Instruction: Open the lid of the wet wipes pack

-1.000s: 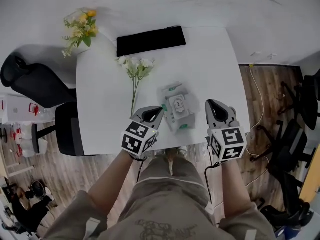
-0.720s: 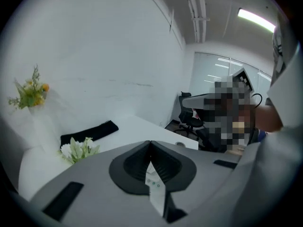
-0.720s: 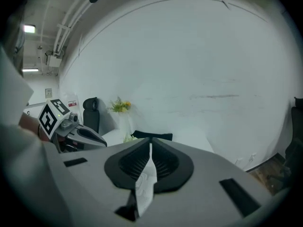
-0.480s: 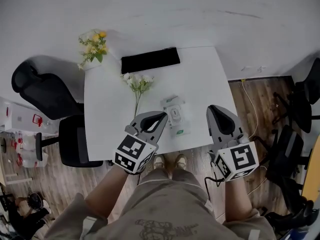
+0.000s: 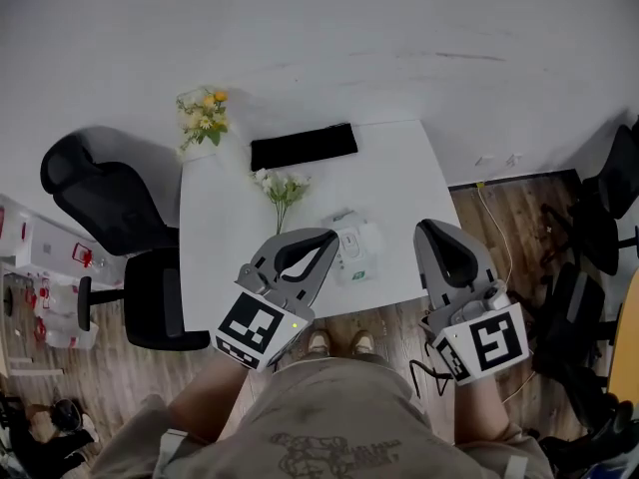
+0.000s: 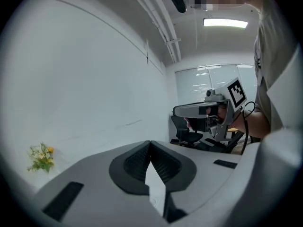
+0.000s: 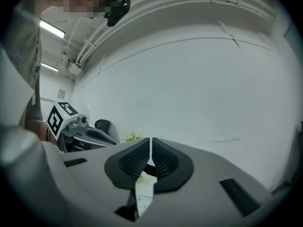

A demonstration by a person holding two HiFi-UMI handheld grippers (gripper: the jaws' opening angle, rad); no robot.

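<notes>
The wet wipes pack (image 5: 354, 247), white with green print and a white flip lid on top, lies near the front edge of the white table (image 5: 220, 228). Both grippers hang well above it, level and empty. My left gripper (image 5: 326, 238) is on the pack's left with its jaws closed together; its own view shows the pads meeting (image 6: 150, 143) against a white wall. My right gripper (image 5: 430, 230) is to the pack's right, past the table's edge, jaws shut (image 7: 150, 140). Each gripper view shows the other gripper, the right gripper (image 6: 208, 111) and the left gripper (image 7: 80, 129). I cannot tell whether the lid is open.
A black flat pad (image 5: 303, 146) lies at the table's back edge. A stem of white flowers (image 5: 281, 190) lies left of the pack, and a yellow bouquet (image 5: 203, 116) stands at the back left corner. Black office chairs (image 5: 100, 203) stand on the left and right.
Both grippers have risen towards the head camera, away from the pack. The table has shrunk in view. The pack stays on the table.
</notes>
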